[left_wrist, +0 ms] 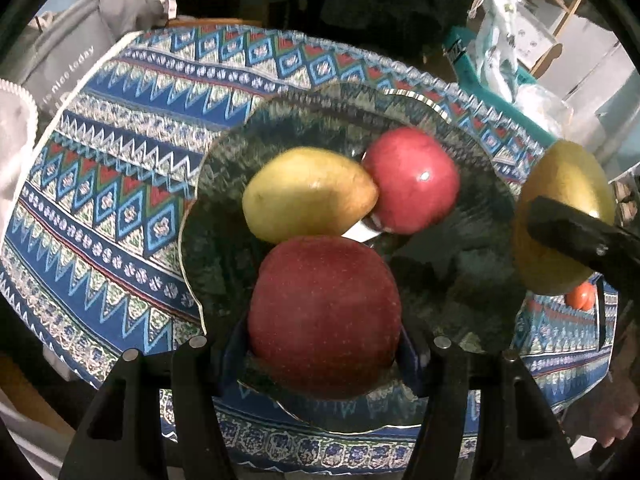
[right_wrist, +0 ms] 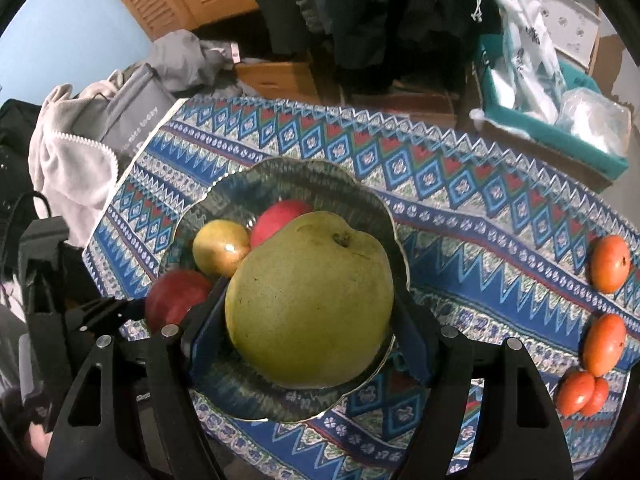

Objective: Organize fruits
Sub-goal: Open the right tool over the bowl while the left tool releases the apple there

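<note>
Left gripper [left_wrist: 324, 344]: clamped on round red apple [left_wrist: 324, 320].
Right gripper [right_wrist: 308, 340]: clamped on large green pear [right_wrist: 310, 300].
Advice: both should be lowered into bare near parts of scalloped glass bowl [right_wrist: 224, 188], then released.

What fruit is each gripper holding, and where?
The left gripper pinches a red apple by its two sides. The right gripper pinches a big green pear by its sides.
</note>
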`<state>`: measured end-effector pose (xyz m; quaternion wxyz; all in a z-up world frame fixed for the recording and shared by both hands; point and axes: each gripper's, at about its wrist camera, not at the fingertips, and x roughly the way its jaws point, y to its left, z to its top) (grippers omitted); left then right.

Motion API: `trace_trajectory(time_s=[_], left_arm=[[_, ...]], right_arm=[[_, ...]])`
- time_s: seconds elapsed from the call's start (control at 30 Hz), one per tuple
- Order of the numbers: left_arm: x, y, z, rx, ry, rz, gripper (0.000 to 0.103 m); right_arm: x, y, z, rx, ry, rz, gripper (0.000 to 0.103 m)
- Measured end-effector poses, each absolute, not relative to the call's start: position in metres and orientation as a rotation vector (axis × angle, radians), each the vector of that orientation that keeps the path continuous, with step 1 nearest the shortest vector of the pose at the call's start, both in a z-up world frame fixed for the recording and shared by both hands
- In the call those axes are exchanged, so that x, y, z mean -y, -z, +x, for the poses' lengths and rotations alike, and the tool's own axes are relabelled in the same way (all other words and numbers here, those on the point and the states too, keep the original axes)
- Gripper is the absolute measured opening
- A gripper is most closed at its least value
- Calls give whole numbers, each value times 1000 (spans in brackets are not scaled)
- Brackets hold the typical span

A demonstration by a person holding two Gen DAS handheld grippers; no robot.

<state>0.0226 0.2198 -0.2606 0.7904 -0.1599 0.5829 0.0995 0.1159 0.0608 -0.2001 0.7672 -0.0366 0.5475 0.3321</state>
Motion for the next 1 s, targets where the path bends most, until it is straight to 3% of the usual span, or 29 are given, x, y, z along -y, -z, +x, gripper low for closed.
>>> trace_trajectory(time_s=[1.0], left_arm=[[-228,227,8,-1172,-254,-318,65]], right_arm=[[-70,233,113,-1276,-710,-135,76]])
